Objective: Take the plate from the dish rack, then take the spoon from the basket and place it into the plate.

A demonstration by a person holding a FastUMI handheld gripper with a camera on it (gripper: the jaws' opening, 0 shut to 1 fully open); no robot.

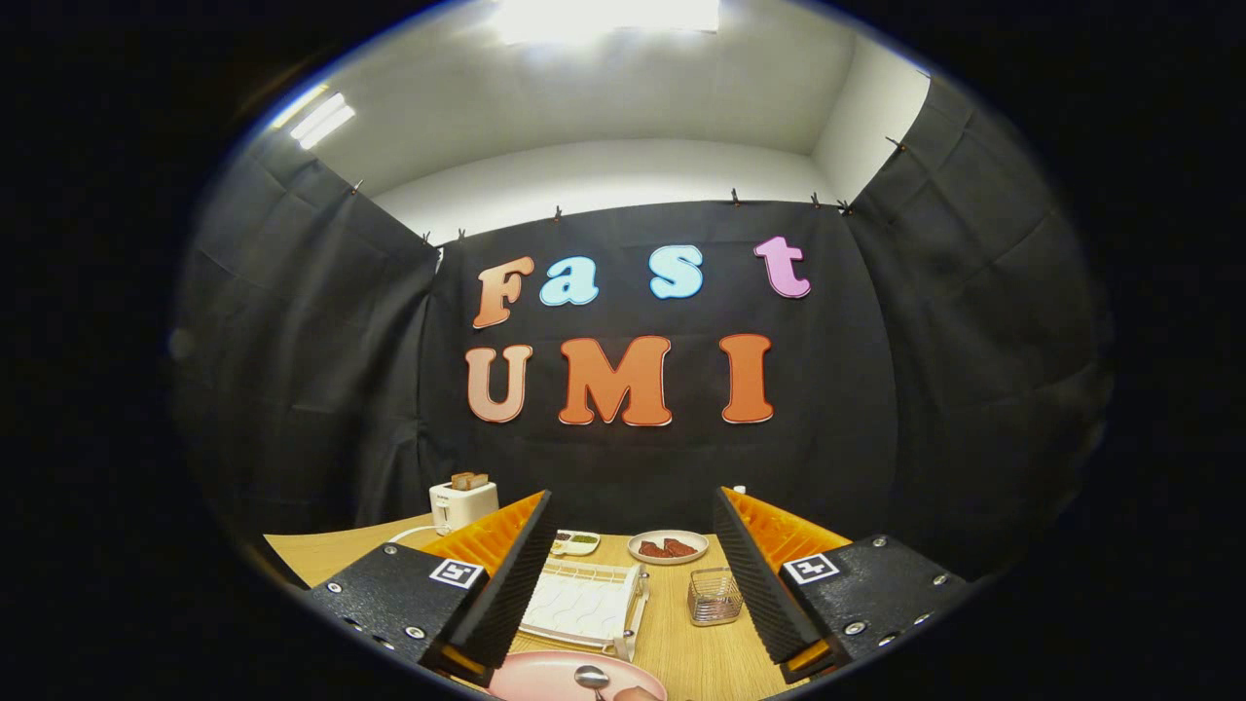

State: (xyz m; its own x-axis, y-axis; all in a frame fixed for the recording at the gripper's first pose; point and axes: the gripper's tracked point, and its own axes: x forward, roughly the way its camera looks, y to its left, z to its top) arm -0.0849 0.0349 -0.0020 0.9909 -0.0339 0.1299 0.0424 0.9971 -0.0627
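Observation:
My gripper is held level above the wooden table, its two black ribbed fingers wide apart and open with nothing between them. Low between the fingers, close to me, lies the pink plate with the metal spoon resting in it. Beyond the plate sits the white dish rack, which holds no plate. To its right stands the small wire basket, just inside the right finger.
A white toaster with bread in it stands at the back left. A small white dish with green bits and a plate of brown pieces sit near the back wall.

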